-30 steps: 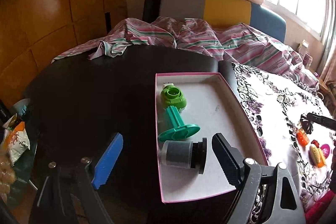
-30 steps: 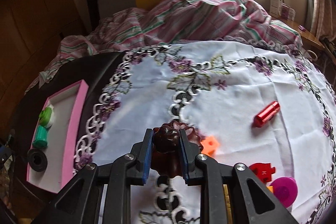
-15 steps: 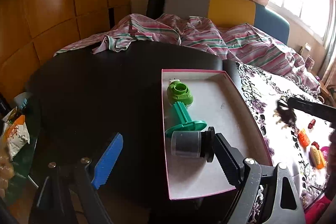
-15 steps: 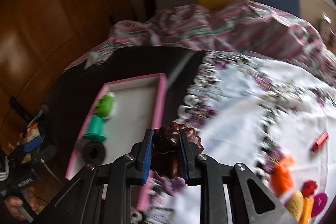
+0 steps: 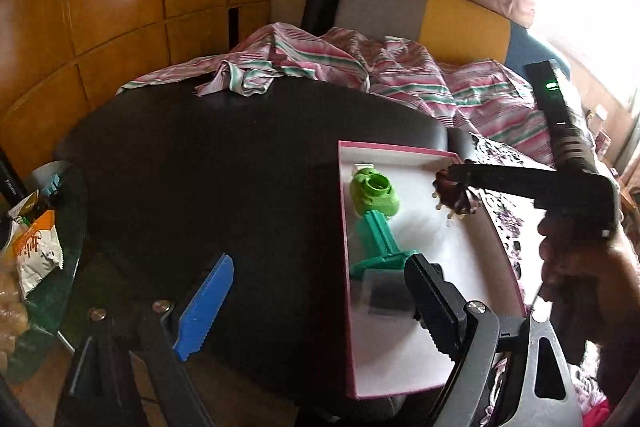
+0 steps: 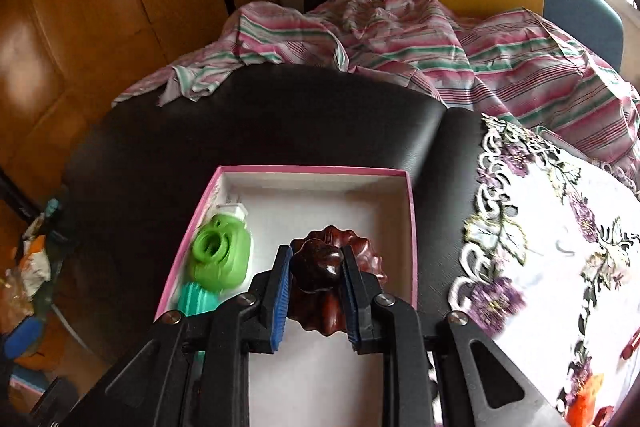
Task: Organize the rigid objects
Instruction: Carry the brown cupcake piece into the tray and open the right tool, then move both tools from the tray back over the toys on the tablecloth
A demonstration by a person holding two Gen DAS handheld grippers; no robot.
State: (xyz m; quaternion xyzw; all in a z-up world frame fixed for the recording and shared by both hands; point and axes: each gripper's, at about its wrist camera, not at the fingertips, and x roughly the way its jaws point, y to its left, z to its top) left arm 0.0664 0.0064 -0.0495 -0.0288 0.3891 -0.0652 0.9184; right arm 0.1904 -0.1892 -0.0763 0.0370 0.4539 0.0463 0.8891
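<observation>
Right wrist view | right tool (image 6: pixel 316 291) clamped on dark-brown fluted wooden piece (image 6: pixel 332 283), now carried above pink-rimmed white box (image 6: pixel 412 227) | left tool (image 5: pixel 320 303) apart | release next

No text is legible; the print on the snack packet (image 5: pixel 34 251) is unreadable.

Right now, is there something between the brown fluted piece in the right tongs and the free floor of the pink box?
Nothing visible. The brown fluted piece hangs over bare white floor of the pink box; the green toy lies aside.
</observation>
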